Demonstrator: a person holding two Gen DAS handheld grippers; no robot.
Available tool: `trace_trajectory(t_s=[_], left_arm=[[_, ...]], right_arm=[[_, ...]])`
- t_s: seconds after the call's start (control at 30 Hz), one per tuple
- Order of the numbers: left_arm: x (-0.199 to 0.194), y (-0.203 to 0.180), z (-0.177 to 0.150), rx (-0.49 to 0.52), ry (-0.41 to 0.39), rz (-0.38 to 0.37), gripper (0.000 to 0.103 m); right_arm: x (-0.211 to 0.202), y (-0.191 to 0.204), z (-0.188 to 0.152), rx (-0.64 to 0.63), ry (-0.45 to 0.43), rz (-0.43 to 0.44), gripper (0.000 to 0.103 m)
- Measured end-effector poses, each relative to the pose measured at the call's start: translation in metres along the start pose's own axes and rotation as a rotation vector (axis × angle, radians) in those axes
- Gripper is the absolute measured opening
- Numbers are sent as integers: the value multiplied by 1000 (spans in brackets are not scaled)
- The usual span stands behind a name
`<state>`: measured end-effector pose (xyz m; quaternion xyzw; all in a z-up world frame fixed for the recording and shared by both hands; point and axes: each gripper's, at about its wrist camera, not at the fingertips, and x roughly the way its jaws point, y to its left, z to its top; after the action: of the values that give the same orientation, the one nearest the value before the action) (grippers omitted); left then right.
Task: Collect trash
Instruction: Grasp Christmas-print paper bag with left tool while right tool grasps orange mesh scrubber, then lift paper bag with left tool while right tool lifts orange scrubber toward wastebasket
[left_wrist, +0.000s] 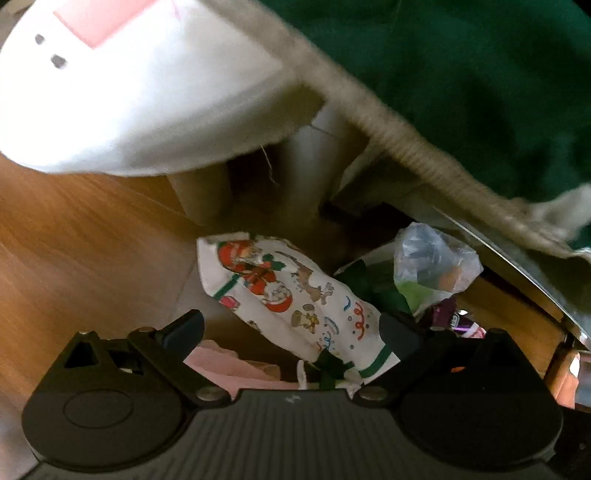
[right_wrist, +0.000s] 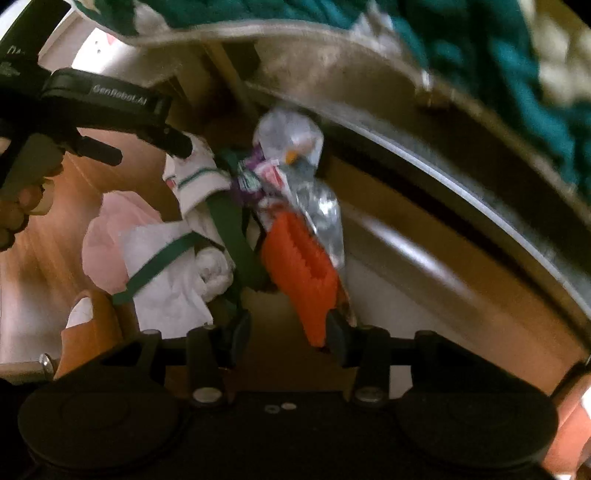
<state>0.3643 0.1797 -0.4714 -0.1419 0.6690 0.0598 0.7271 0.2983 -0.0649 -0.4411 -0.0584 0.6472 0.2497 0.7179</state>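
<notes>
Trash pile under furniture edge – both views blurred, partly blocked.

Obs.: motion blur in both views; green blanket (left_wrist: 461, 74) w/ beige trim covers upper right of left view, white object (left_wrist: 129, 92) top left cut off, identity unclear. Clear plastic bag (left_wrist: 436, 258) contents not legible. Left gripper (left_wrist: 291, 328): jaws spread wide, gripping nothing; printed Christmas bag (left_wrist: 291, 295) lies between the fingertips on wood floor (left_wrist: 74, 229), its lower end touching or just beside the right finger – cannot tell which. Right gripper (right_wrist: 288, 332): jaws part-spread; orange wrapper (right_wrist: 299, 269) lies by its right finger, green ribbon (right_wrist: 236, 236) by the left – contact unclear, grip state cannot be told. Pink tissue (right_wrist: 107, 229) lies left of the pile.
</notes>
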Motion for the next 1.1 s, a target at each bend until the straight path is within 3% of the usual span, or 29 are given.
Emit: trace_trajectory(t_s=[0.23,0.33,0.43,0.47,0.5,0.53,0.6,0.7,0.9,1.1], left_arm=[[25,-9,7,-2,21,-8,101],[35,-10,10,-24,41,-13,91],[44,-11,13,-45,67,-28,75],[48,-13,14,-44,76,-29,65],[50,-14,14,-41,86,-24,52],[51,-14,14,-42,90,-28,45],[50,-15,13,-42,93,-28,32],[46,-14,12,-22,81,-21,23],[7,-8,-2,23,58,-42,12],[-62,-7,-19,121,16,-50,11]], right_arm=[[27,-13,9,61,10,-15,44],[35,-10,13,49,12,-18,43],[39,-7,15,34,3,-20,38],[39,-7,16,31,3,-24,33],[40,-8,17,28,6,-25,17],[41,-8,17,26,11,-25,13],[39,-9,17,25,12,-37,12],[32,-9,16,22,-9,-39,12],[-6,-2,8,25,-52,-31,11],[-68,9,-3,21,-126,-29,11]])
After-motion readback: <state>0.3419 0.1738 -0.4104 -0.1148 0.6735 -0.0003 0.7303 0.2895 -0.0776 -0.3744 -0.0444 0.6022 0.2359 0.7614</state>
